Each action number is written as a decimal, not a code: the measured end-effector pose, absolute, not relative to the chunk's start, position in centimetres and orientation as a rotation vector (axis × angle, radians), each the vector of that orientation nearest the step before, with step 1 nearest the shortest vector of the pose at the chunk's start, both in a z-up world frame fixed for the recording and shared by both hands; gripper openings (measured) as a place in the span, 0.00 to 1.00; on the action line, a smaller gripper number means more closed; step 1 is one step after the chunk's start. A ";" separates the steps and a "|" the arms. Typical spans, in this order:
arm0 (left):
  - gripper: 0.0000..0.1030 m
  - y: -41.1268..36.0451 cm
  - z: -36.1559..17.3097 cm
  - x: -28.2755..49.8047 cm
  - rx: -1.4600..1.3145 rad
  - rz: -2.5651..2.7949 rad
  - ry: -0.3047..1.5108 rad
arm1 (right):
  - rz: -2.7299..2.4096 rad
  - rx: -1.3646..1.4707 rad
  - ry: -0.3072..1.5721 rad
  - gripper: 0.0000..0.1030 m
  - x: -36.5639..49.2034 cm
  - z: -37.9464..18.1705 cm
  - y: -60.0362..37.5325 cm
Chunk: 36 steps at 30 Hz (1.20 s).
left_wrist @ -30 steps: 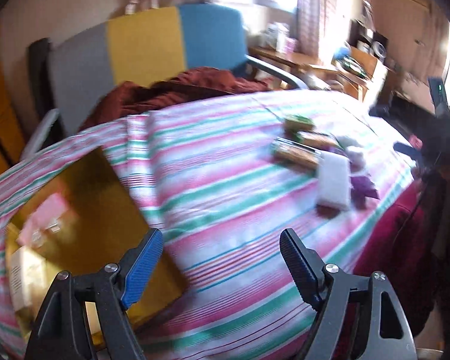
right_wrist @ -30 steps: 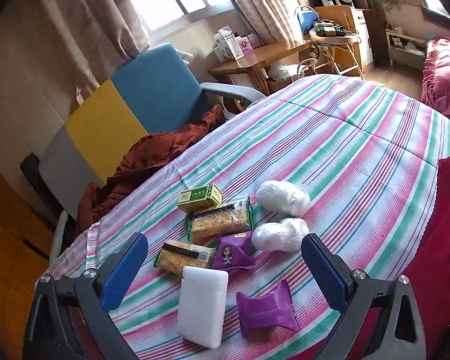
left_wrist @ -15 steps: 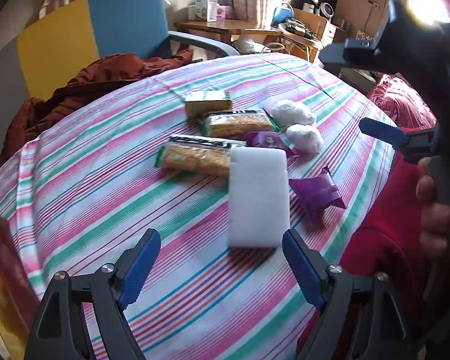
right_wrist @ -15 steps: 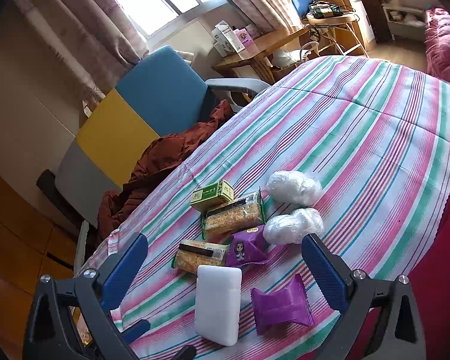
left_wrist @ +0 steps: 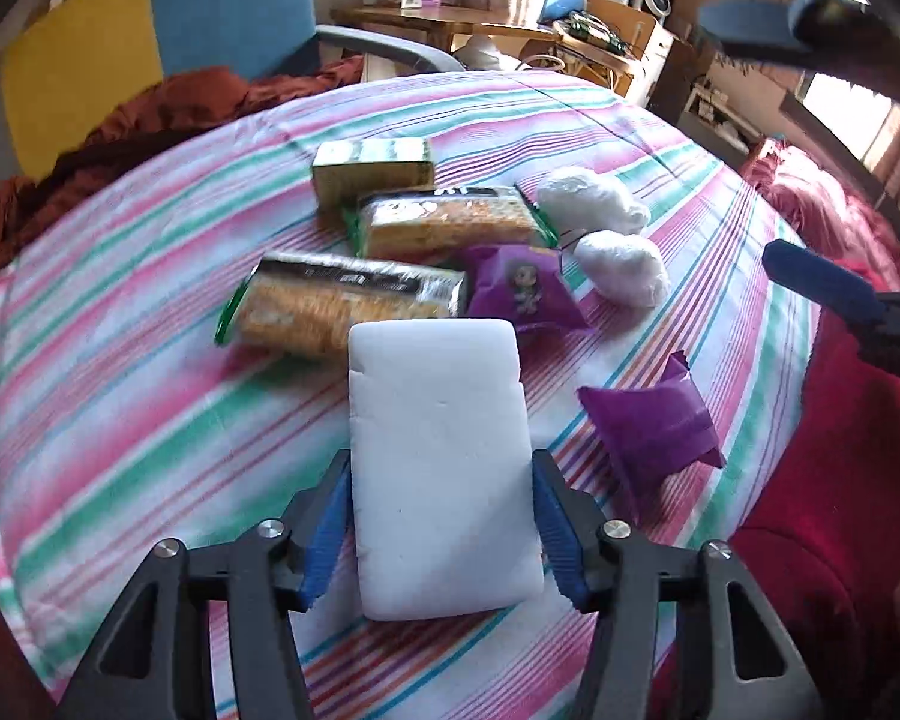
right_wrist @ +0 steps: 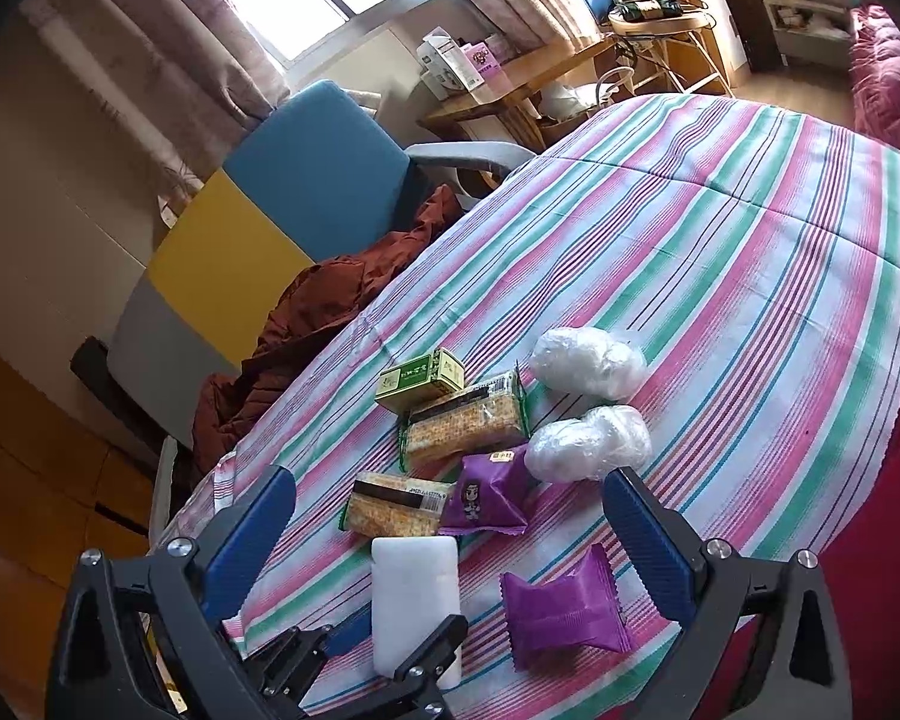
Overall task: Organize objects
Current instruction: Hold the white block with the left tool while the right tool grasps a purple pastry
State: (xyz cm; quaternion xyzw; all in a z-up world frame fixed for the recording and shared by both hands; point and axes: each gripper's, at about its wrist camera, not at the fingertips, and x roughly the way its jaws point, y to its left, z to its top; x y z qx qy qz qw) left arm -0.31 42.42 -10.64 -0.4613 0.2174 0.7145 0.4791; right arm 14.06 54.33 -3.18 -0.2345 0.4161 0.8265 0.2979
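White block: the white block (left_wrist: 441, 468) lies flat on the striped cloth (left_wrist: 120, 372), at the near end of the snack pile.
Left gripper: your left gripper (left_wrist: 441, 525) has a blue pad on each long side of the block. The pads look like they touch it, but I cannot tell if they squeeze yet.
Right gripper: your right gripper (right_wrist: 450, 531) hangs above the pile with its jaws wide and nothing in them.
How to grab: press both pads evenly on the sides and lift straight up.
Watch out: the cracker pack (left_wrist: 342, 303) touches the block's far end, and the purple packet (left_wrist: 648, 423) is just beside it. Try not to drag them.
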 end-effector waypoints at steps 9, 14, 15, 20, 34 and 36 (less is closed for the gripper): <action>0.55 34.0 -9.5 0.3 -1.148 1.841 0.489 | 2.165 -0.696 1.055 1.00 13.3 -3.5 54.1; 0.55 30.4 -10.2 0.6 -1.160 1.879 0.484 | 2.119 -0.842 0.995 1.00 11.9 -4.3 53.8; 0.55 30.1 -10.2 0.8 -1.154 1.880 0.485 | 2.109 -0.898 1.001 1.00 11.4 -4.8 53.9; 0.55 30.2 -10.3 0.8 -1.145 1.868 0.477 | 2.058 -1.256 0.894 1.00 9.2 -6.6 53.3; 0.56 30.0 -10.6 0.8 -1.122 1.872 0.443 | 1.829 -1.713 0.544 0.56 6.8 -11.0 52.3; 0.56 30.0 -10.6 0.9 -1.115 1.871 0.444 | 1.836 -1.716 0.528 0.55 6.9 -11.1 52.2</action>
